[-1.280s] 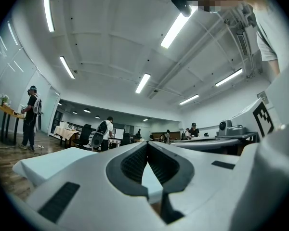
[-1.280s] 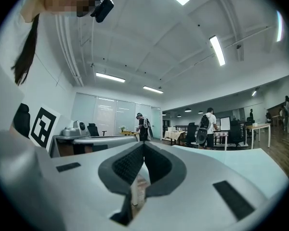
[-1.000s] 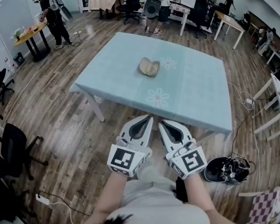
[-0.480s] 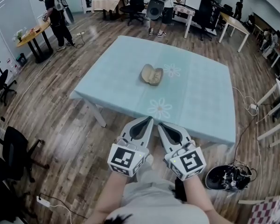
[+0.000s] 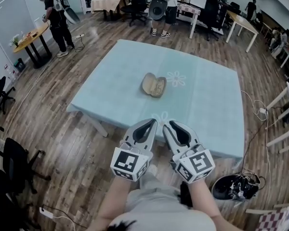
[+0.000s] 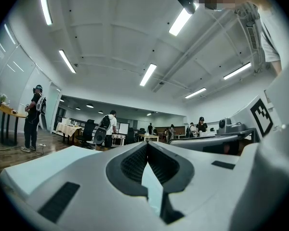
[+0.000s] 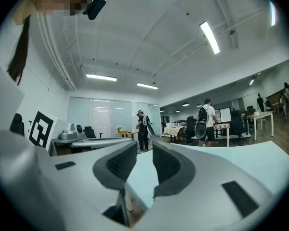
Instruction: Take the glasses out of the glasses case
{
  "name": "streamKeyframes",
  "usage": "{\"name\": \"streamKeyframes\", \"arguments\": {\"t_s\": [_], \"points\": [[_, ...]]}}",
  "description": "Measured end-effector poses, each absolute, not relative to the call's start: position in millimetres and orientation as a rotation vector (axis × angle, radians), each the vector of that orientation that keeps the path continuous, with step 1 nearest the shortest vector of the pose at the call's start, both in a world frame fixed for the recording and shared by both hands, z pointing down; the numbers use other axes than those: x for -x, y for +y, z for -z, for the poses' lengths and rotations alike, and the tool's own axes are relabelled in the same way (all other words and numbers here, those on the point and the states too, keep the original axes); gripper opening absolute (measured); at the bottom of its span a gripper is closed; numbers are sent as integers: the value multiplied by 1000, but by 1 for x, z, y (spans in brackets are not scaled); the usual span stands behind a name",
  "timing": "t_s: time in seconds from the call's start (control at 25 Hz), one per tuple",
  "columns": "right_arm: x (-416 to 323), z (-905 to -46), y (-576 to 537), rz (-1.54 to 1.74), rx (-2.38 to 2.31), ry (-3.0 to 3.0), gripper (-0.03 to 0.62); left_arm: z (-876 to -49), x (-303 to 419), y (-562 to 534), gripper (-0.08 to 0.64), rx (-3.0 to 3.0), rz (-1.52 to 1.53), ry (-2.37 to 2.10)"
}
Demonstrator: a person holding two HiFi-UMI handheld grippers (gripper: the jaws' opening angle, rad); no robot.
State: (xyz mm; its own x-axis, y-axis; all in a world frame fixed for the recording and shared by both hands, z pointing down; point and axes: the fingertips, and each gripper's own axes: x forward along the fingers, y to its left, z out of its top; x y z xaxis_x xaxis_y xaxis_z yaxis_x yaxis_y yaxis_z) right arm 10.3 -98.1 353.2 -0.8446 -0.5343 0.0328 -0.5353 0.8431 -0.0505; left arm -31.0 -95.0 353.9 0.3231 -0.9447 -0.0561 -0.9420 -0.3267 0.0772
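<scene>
Head view, nearest: a person's forearms hold two tools side by side above the wooden floor, tips at the table's near edge.
Left gripper: jaws pressed together at the tips, nothing between them.
Right gripper: jaws a narrow gap apart, empty, only pale cloth showing through the gap.
Table: covered in light blue cloth with flower prints.
Glasses case: lying open like a shell near the middle of the table, well apart from both grippers.
Glasses: apparently resting in the case's right half, though too small here to be sure.
Background: one person stands beyond the far left corner, another beyond the far edge.
Progress: barely begun, by this evidence. The case is open, but the reach, the grip and the lift-out all remain.
</scene>
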Motion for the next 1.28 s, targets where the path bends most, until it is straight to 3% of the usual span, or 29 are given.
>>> {"name": "streamKeyframes", "arguments": {"t_s": [0.04,0.16,1.12,1.28], "points": [[-9,-352,-106,-92,-869,-3009,114,-354,33,-102,9,-2528,139,-1807],[-7,-349,-128,-97,-888,-3031,63,-354,38,-123,9,-2523,129,-1810],[24,-376,-253,-217,-879,-2937,20,-382,71,-241,12,-2423,-35,-1787],[23,-382,-261,-211,-907,-2919,11,-386,75,-250,61,-2428,-23,-1783]]}}
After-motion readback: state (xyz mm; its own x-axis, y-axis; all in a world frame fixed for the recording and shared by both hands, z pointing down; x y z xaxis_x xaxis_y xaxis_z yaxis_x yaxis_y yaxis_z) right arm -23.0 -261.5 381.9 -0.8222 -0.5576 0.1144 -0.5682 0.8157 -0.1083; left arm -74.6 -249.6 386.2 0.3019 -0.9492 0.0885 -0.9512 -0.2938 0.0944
